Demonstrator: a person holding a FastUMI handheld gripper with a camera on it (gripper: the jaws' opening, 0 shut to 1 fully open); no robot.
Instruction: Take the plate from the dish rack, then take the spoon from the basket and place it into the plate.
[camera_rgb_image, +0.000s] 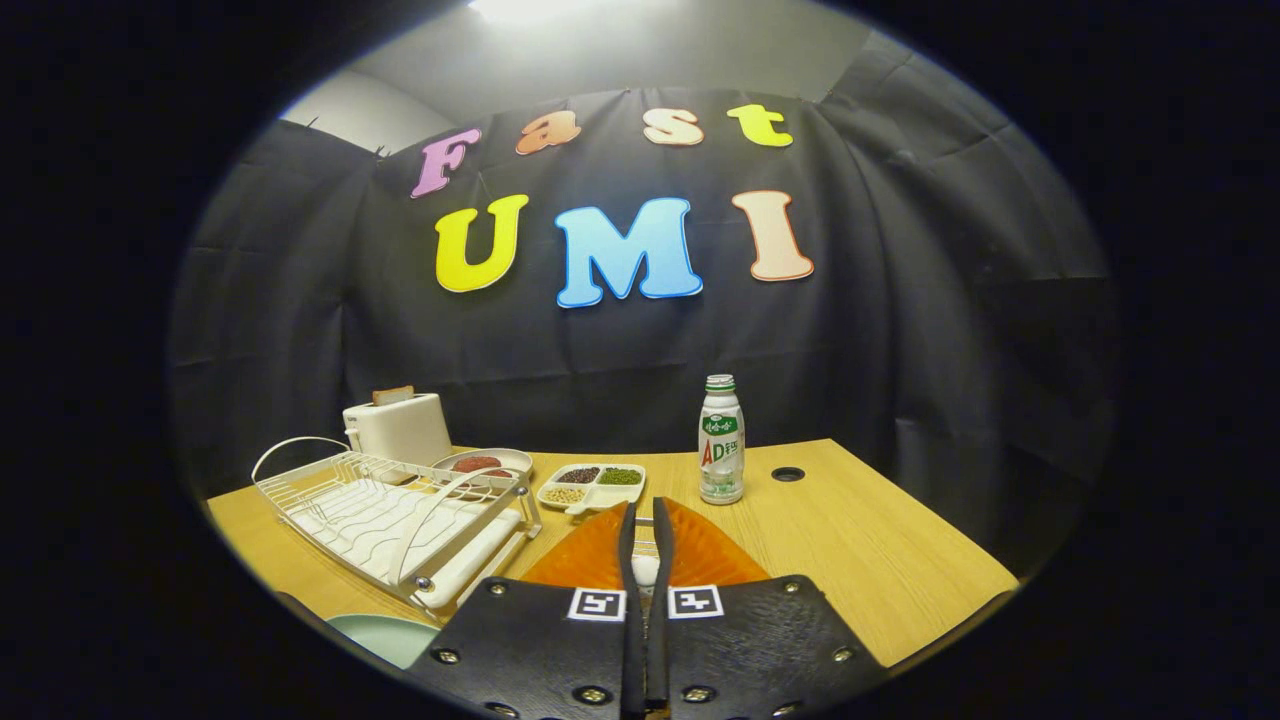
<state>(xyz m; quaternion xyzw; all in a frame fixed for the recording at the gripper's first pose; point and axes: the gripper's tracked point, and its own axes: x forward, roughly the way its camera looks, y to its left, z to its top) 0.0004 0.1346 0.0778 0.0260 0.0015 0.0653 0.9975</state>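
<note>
My gripper (645, 503) hangs over the orange basket (705, 556), which lies under and beside the fingers. The two fingers stand almost together, and a thin white spoon (645, 568) shows in the narrow gap between them, pressed from both sides. Most of the spoon is hidden by the fingers. The pale green plate (385, 636) lies flat on the wooden table (880, 560), left of the gripper body and in front of the dish rack. The white wire dish rack (390, 505) stands left of the basket with nothing in its slots.
A white drink bottle (721, 440) stands just beyond the basket to the right. A divided tray of beans (592, 483), a small dish with red food (485, 463) and a white toaster (397, 427) sit behind the rack. A cable hole (788, 474) is in the table.
</note>
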